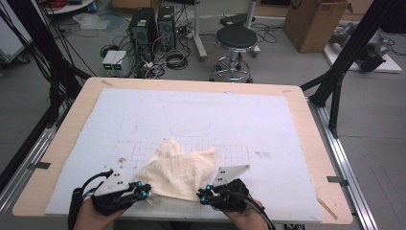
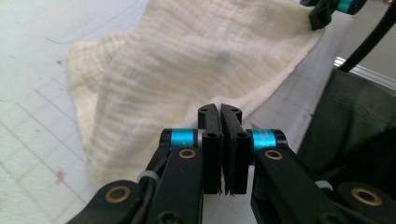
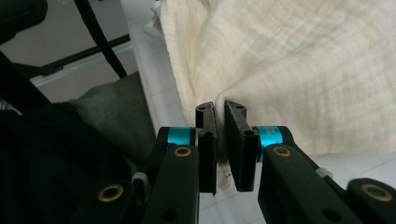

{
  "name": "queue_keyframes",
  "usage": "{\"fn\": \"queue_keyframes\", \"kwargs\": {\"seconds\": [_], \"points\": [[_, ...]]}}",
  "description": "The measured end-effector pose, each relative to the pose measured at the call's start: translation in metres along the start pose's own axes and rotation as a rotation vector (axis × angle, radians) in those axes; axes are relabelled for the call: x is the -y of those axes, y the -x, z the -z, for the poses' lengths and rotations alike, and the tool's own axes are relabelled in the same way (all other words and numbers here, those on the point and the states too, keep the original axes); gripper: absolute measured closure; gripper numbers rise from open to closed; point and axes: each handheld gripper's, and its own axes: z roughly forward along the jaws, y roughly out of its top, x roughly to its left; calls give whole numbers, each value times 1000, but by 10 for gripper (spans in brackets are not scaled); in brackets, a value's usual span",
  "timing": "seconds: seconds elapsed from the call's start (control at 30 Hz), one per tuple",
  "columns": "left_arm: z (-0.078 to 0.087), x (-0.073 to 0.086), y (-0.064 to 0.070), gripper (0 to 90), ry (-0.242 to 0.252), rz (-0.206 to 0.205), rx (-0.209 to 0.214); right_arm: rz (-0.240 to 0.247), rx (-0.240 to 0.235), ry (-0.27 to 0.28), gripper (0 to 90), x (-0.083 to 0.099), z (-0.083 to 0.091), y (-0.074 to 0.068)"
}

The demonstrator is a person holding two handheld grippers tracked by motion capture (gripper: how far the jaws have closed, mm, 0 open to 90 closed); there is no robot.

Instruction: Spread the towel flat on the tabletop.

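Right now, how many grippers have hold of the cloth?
2. The left gripper is shut on the cream cloth at its near-left edge; the right gripper is shut on its near-right edge. Both pinches show clearly in the gripper views.

We're getting soft, even overhead light across the pale surface point(image 1: 268, 124), shadows barely forming. The high view is looking slightly soft and bending at its edges. Close-up, the cloth point(image 2: 196, 60) is blurring, nearly washing out.

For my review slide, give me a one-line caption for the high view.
Both grippers, left and right, pinch the near edge of a crumpled cream cloth on the white mat.
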Motion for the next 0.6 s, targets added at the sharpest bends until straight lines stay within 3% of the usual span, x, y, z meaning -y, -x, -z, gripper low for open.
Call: {"fn": "queue_keyframes", "kwargs": {"seconds": [0.17, 0.33, 0.5, 0.6], "points": [[-2, 4, -3, 754, 29, 20, 36, -18, -12, 10, 712, 4, 6, -1], [1, -7, -10, 676, 74, 9, 31, -39, 19, 44, 629, -2, 21, 9], [-8, -23, -33, 616, 116, 27, 22, -13, 102, 65, 584, -16, 28, 31], [-20, -32, -49, 546, 102, 41, 36, -30, 130, 99, 544, -23, 25, 57]]}}
